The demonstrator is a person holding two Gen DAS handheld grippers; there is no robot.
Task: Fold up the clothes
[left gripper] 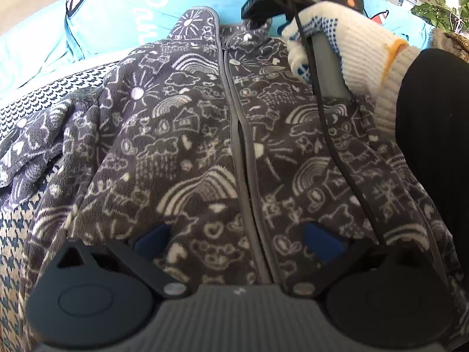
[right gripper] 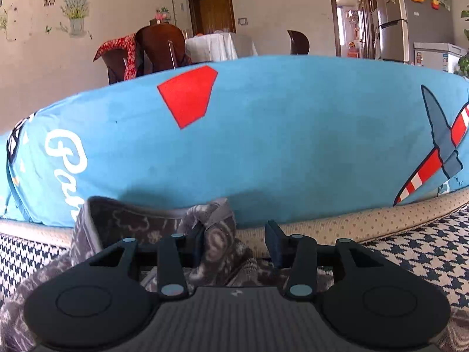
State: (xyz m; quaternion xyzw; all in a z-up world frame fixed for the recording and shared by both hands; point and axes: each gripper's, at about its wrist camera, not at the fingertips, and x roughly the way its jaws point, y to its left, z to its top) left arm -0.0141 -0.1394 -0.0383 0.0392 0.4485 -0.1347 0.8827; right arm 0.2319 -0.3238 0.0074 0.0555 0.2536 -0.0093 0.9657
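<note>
Fleece jacket [left gripper: 187, 146] lies zipped and front-up ahead of the wide-open left gripper [left gripper: 239, 239], while the right gripper [right gripper: 234, 242], jaws parted, straddles its collar [right gripper: 214, 223], seemingly to grip it.

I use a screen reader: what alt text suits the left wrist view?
A dark fleece jacket with white doodles lies zipped, front up, on a houndstooth cover. The left gripper is open over its hem; a gloved hand holds the other gripper at the collar.
</note>
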